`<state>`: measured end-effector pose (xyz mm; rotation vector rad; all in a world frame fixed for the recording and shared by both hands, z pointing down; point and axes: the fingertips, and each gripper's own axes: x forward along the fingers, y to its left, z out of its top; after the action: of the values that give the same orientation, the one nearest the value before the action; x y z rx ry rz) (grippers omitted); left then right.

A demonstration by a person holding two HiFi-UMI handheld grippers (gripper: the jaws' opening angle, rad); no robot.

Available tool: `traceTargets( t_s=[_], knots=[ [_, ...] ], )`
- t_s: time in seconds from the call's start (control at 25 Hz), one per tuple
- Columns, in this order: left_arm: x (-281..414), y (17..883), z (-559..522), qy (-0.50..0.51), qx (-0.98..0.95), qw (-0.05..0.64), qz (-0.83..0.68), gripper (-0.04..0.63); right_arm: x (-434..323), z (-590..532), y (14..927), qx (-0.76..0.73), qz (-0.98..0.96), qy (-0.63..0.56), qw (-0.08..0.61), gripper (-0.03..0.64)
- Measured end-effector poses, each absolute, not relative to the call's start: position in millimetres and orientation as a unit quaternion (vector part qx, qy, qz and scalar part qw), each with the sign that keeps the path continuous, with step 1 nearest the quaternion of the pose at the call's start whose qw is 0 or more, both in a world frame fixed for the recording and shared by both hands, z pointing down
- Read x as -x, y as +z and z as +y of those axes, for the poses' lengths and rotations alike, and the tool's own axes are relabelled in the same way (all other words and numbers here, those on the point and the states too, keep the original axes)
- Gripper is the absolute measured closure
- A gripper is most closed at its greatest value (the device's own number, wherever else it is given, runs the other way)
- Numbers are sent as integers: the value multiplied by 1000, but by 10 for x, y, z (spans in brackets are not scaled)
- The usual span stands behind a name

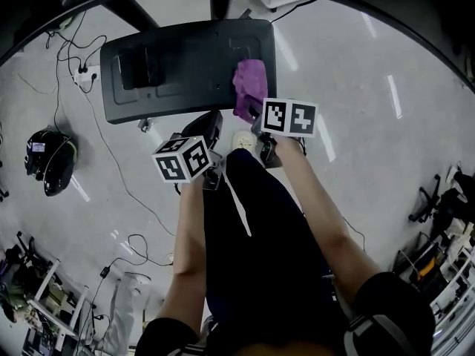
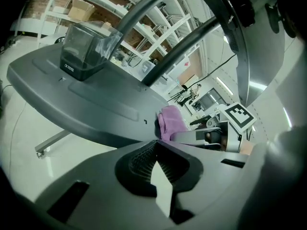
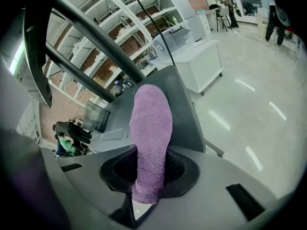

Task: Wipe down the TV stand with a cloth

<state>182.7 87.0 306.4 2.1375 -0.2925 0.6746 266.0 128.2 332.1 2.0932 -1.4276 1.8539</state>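
Note:
The TV stand's dark grey base [image 1: 185,69] lies on the floor ahead of me, with two slanted poles rising from it. A purple cloth [image 1: 250,87] rests over its near right edge. My right gripper [image 1: 257,113] is shut on the cloth [image 3: 152,128], which runs out between the jaws onto the base [image 3: 184,109]. My left gripper [image 1: 214,123] hangs just short of the base's front edge, shut with nothing in it. In the left gripper view the cloth [image 2: 170,123] and the right gripper [image 2: 194,137] lie to the right on the base [image 2: 96,104].
A dark plastic box [image 2: 81,51] stands at the base's far left. Cables and a power strip [image 1: 83,73] trail over the pale floor, near a black helmet-like object [image 1: 48,158]. Shelving racks [image 3: 124,28] line the room. My legs and a white shoe [image 1: 243,141] are below the grippers.

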Motion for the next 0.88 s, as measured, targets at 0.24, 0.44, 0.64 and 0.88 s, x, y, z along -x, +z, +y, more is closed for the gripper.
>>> traceTargets(
  t_s=[0.24, 0.44, 0.64, 0.88],
  knots=[
    [-1956, 3101, 1022, 273, -856, 427, -105, 588, -2798, 1479, 3339, -674, -445, 590, 5, 528],
    [-2041, 3131, 1129, 281, -855, 428, -91, 589, -2901, 1632, 3349, -679, -433, 592, 6, 528],
    [-2092, 3161, 1205, 287, -855, 424, -82, 588, -2990, 1767, 3365, -685, -425, 592, 5, 528],
    [-2120, 3139, 1258, 289, -855, 423, -84, 589, -3105, 1915, 3342, -688, -423, 590, 12, 528]
  ],
)
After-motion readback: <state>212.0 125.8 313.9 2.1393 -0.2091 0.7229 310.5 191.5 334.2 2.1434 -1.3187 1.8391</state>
